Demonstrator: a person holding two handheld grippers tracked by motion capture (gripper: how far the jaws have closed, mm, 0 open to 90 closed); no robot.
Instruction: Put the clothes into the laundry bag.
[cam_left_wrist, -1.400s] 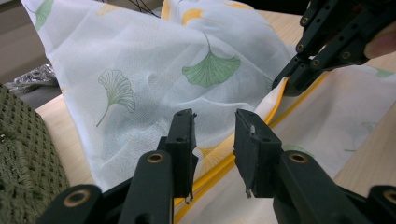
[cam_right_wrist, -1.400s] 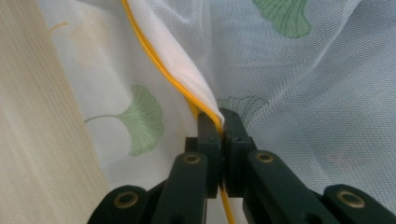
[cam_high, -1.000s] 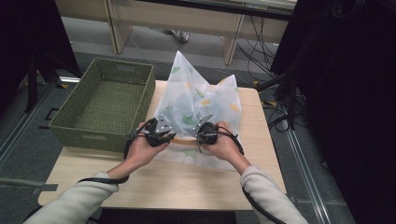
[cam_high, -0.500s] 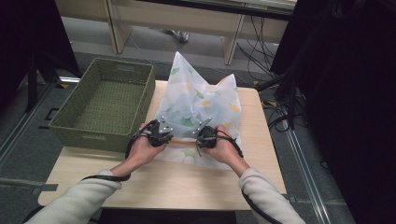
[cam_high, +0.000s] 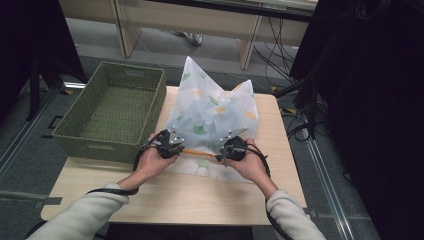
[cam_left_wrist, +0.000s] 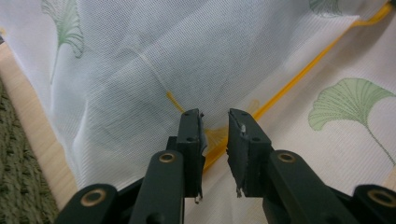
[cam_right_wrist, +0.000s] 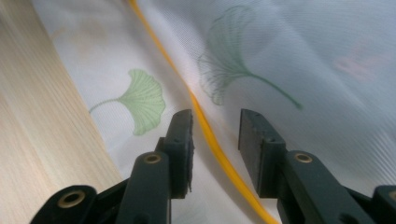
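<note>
A white mesh bag printed with green and yellow leaves stands puffed up on the wooden table. A yellow zipper runs along its near edge. My left gripper sits at the zipper's left part. In the left gripper view its jaws stand narrowly apart, with bunched mesh and zipper pinched between them. Creases in the mesh run toward them. My right gripper is at the zipper's right part. Its jaws have just been opening and straddle the zipper without pressing on it.
A green woven basket stands on the table's left side, close to my left hand. Bare tabletop lies in front of the bag. Desk legs and cables are on the floor beyond the table.
My right gripper has slid a little to the right along the bag's near edge and its jaws have opened. The left gripper and the bag have stayed put.
</note>
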